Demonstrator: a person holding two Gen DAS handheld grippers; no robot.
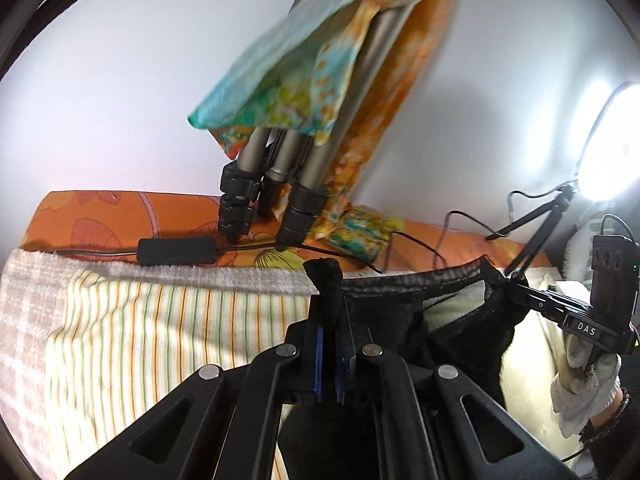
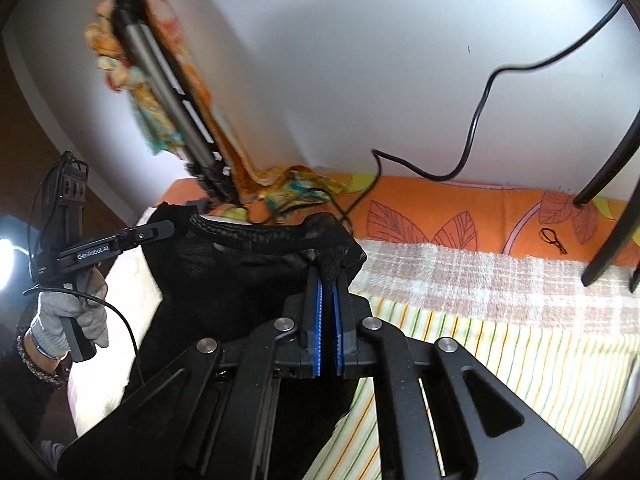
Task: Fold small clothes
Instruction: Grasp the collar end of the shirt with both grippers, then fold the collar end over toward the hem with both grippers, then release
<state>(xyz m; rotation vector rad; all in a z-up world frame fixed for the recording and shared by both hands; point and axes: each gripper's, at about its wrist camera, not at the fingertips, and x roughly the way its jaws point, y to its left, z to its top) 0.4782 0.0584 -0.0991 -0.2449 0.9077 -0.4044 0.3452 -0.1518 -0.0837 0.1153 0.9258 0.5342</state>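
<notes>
two grippers, both clamped on one black garment (image 1: 452,344), a mesh piece with a ribbed waistband. left gripper (image 1: 329,304): blue pads closed tight, a bunched corner of the waistband pinched between them and poking up past the tips. right gripper (image 2: 329,280): pads closed to a sliver, the other end of the waistband caught at the tips. no earlier view to compare.

garment hangs stretched between the two, waistband uppermost, body drooping toward the striped sheet (image 1: 160,320) on the bed. in the left view the right gripper shows at the far right edge, held by a gloved hand (image 1: 584,376); in the right view the left gripper sits at the left, in a grey gloved hand (image 2: 68,316).

behind: checked towel (image 2: 480,276) along the sheet's far edge, then an orange leaf-print cover (image 2: 440,208) against the white wall. folded tripod (image 1: 276,184) leans on the wall, feet on the orange cover, draped with a colourful printed cloth (image 1: 288,80). black power adapter (image 1: 176,251) and cable lie beside its feet. bright lamp (image 1: 612,140) on a small stand at right.
</notes>
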